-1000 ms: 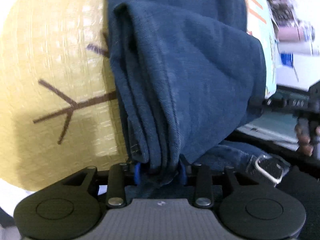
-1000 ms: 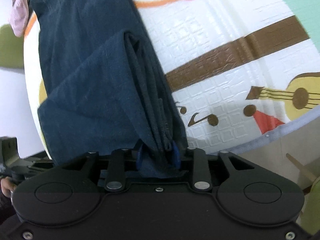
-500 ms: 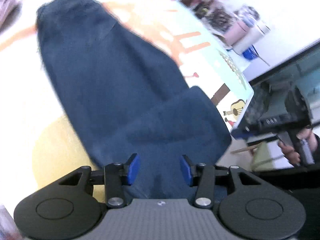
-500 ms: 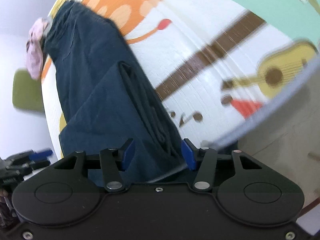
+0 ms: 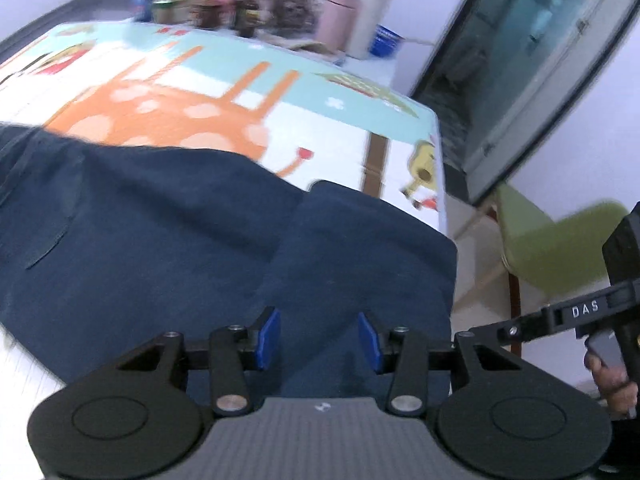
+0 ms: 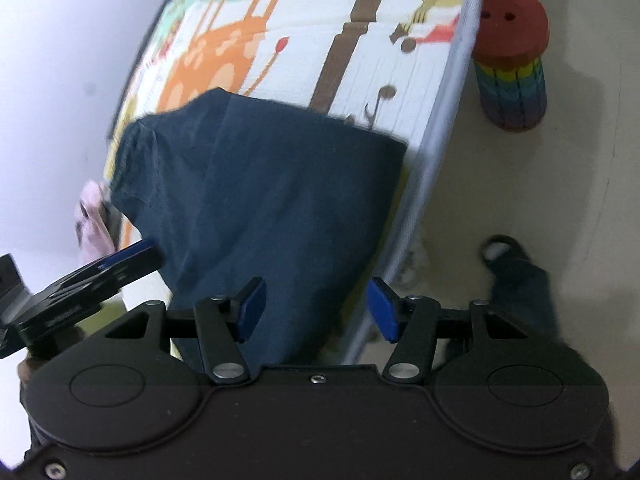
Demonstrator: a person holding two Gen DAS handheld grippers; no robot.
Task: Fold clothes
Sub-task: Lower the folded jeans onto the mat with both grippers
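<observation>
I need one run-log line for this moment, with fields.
left gripper: open, empty | right gripper: opening, empty | navy garment: folded, on play mat

The navy garment (image 5: 168, 240) lies flat on the mat, below both grippers. One end is folded back over itself

1. The left gripper (image 5: 318, 338) points steeply downward, its jaws parted with nothing clamped between the blue pads (image 5: 267, 337).
2. The right gripper (image 6: 316, 312) also tilts downward; its jaws are opening, gripping nothing.
3. A hand (image 5: 610, 376) holds the right gripper's handle.
</observation>
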